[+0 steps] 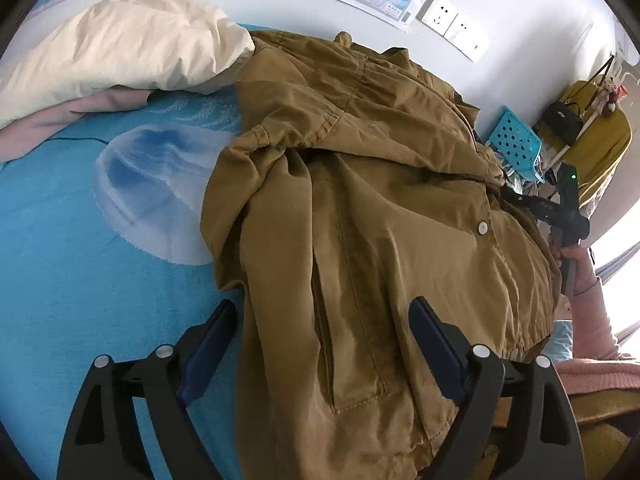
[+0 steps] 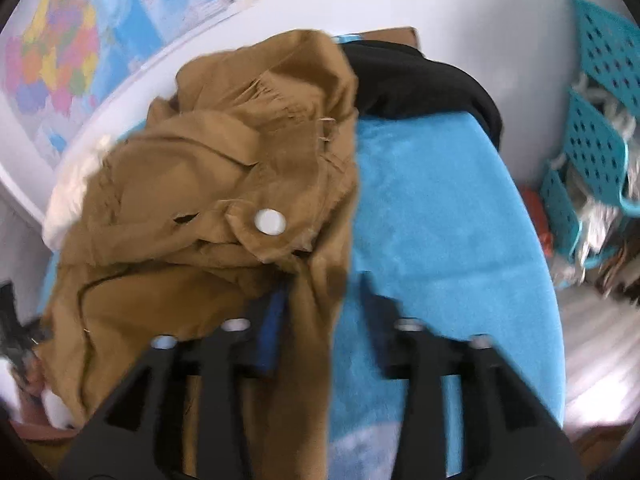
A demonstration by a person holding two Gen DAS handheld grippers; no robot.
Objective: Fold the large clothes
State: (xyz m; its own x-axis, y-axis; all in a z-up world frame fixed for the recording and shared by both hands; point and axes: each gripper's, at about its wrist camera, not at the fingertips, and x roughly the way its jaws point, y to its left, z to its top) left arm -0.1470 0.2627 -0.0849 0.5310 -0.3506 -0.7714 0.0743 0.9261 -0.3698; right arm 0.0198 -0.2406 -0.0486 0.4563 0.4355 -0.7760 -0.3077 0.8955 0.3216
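Across the blue bedcover [image 1: 100, 280] your brown jacket [image 1: 380, 208] lies spread and rumpled, its upper end bunched toward the wall and its lower hem hanging toward you. Your left gripper [image 1: 324, 344] stands wide open, its blue-padded fingers [image 1: 208, 344] set either side of a fold of the jacket's lower part without pinching it; the left finger sits over bare bedcover just beside the cloth edge, the right finger over the fabric. One white snap button [image 1: 483, 227] shows on the jacket front in the left wrist view. A cream pillow [image 1: 120, 44] rests at the far left corner of the bed, touching the jacket's upper edge, with a pink cloth [image 1: 60, 120] tucked beneath it. From the right wrist view, blurred as it is, your right gripper [image 2: 320, 312] looks parted, with a strip of jacket running down between its fingers, though you cannot tell from this frame whether the pads press the cloth. Beyond the jacket there, a black garment [image 2: 420, 80] lies at the far end of the bed, and a turquoise perforated basket [image 2: 596, 128] stands off the bed to the right. A map [image 2: 80, 52] hangs on the wall behind.
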